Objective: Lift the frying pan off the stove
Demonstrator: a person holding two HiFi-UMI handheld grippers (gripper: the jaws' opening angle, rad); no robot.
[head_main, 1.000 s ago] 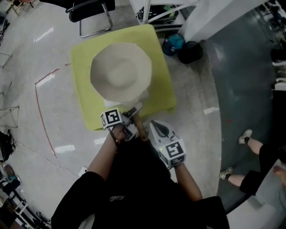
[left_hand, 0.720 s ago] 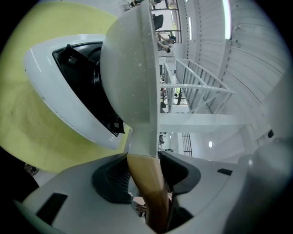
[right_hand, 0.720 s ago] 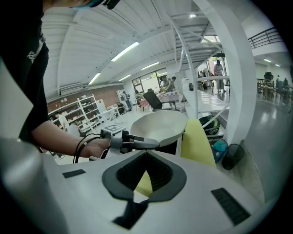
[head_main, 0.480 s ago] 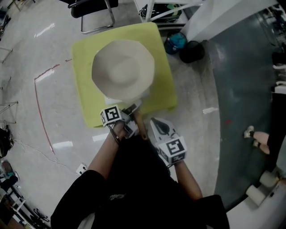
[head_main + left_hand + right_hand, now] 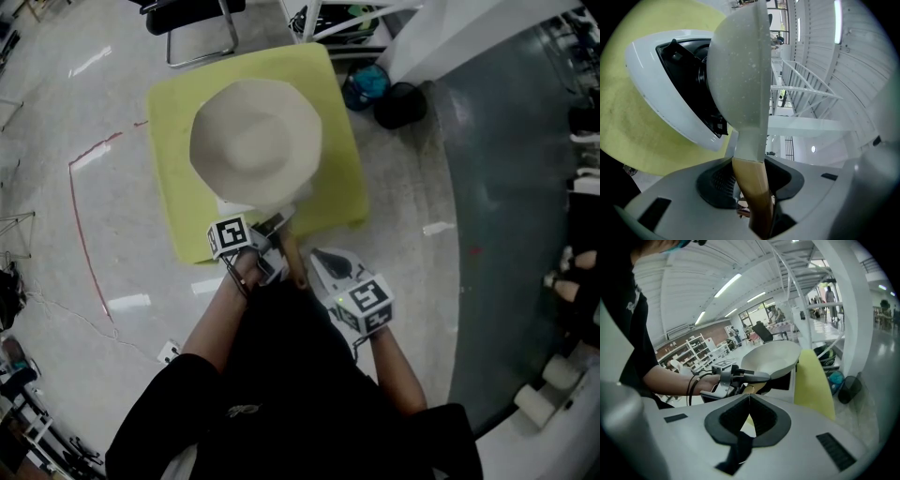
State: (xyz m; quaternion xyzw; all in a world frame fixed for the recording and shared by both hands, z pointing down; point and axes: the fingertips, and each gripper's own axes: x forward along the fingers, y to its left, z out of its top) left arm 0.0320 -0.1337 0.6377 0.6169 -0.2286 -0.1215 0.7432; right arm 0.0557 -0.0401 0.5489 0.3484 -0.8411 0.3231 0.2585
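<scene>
A cream frying pan (image 5: pixel 255 141) rests on a white stove (image 5: pixel 302 200) with a black top, on a yellow-green table (image 5: pixel 178 197). Its wooden handle (image 5: pixel 289 255) points toward me. My left gripper (image 5: pixel 275 234) has just been closing its jaws, and they now clamp the handle. In the left gripper view the handle (image 5: pixel 752 187) runs between the pads, with the pan (image 5: pixel 740 70) and stove (image 5: pixel 670 103) beyond. My right gripper (image 5: pixel 321 255) hangs shut and empty just right of the handle. Its view shows the pan (image 5: pixel 771 357) and the left gripper (image 5: pixel 736 376).
A black chair (image 5: pixel 187 19) stands behind the table. A blue bag (image 5: pixel 363 86) and a black bin (image 5: pixel 398 105) sit by a white column at the table's far right corner. A red line (image 5: pixel 84 234) marks the floor on the left. A person's feet (image 5: pixel 572 277) show at the right edge.
The right gripper has tilted a little beside the handle. The person at the right edge has walked on. Pan and left gripper stay where they were.
</scene>
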